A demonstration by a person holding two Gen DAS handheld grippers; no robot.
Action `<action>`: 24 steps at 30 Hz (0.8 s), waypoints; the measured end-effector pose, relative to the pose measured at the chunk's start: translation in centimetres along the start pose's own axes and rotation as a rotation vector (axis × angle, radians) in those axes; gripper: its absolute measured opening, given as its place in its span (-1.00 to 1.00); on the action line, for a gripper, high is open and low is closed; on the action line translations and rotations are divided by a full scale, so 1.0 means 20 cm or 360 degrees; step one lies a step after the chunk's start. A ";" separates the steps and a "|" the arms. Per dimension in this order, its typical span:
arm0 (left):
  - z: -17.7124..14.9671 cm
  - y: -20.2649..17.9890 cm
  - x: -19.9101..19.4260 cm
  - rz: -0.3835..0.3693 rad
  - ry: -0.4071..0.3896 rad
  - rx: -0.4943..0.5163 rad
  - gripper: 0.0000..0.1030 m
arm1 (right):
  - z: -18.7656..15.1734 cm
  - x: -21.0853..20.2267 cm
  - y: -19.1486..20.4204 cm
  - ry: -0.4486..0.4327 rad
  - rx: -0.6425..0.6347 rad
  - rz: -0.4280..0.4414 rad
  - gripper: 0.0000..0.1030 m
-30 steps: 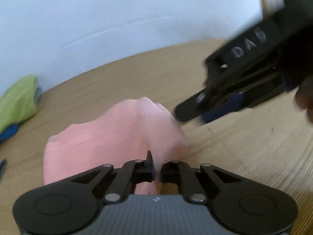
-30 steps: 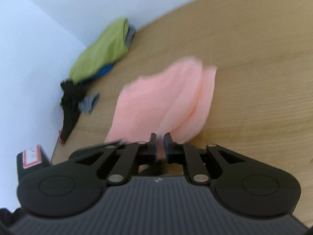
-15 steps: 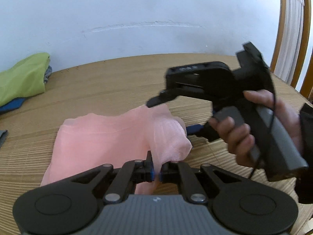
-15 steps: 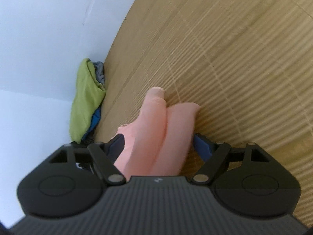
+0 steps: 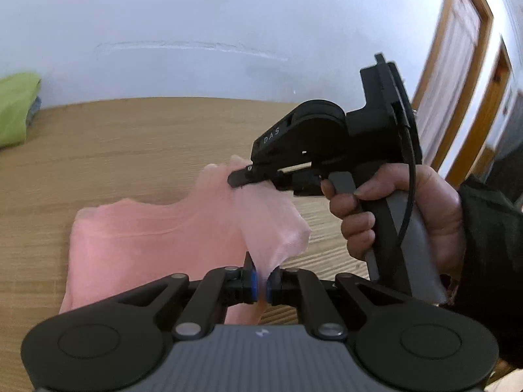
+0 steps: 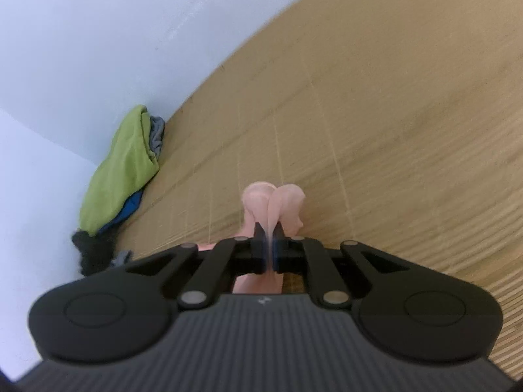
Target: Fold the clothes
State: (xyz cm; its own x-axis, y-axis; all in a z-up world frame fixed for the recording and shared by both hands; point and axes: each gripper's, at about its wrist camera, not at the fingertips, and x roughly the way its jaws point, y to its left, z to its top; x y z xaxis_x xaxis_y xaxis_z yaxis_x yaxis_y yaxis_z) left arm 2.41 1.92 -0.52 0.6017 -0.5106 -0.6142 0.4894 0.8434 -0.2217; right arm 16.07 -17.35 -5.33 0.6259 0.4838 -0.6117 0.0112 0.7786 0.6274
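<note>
Pink garment [image 5: 157,238] is pinched by both tongs, left [image 5: 260,285] and right [image 6: 269,254] (each clamped tight).

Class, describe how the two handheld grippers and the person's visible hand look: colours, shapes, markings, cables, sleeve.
Both grippers, left gripper and right gripper, are matte black, with ribbed grey tops, round side discs, silver pivots and blue finger pads. The right one shows "DAS" lettering, a grey handle and black cable. The right hand is bare with a dark sleeve.

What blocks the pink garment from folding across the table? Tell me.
Nothing visible does. Both the left gripper and right gripper already pinch the pink garment; the wooden table beyond it is bare.
</note>
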 end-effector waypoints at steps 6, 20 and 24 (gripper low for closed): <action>-0.10 0.25 -0.14 0.0026 -0.0074 -0.0328 -0.88 | -0.09 0.05 0.39 0.0010 -0.0580 -0.0109 -0.88; -0.44 0.85 -0.33 0.0209 -0.0173 -0.0998 -0.84 | -0.46 0.53 0.87 0.0181 -0.1032 -0.0084 -0.88; -0.52 0.89 -0.40 0.0283 -0.0166 -0.1009 -0.76 | -0.46 0.64 0.84 0.0188 -0.0916 -0.0128 -0.81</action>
State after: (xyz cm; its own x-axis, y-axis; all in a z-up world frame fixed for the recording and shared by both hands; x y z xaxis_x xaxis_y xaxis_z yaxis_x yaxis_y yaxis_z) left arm -0.15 22.74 -7.42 0.7126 -0.3414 -0.6128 -0.0695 0.8349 -0.5460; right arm 17.01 5.57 -7.01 0.5491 0.4300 -0.7166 -0.3904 0.8901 0.2350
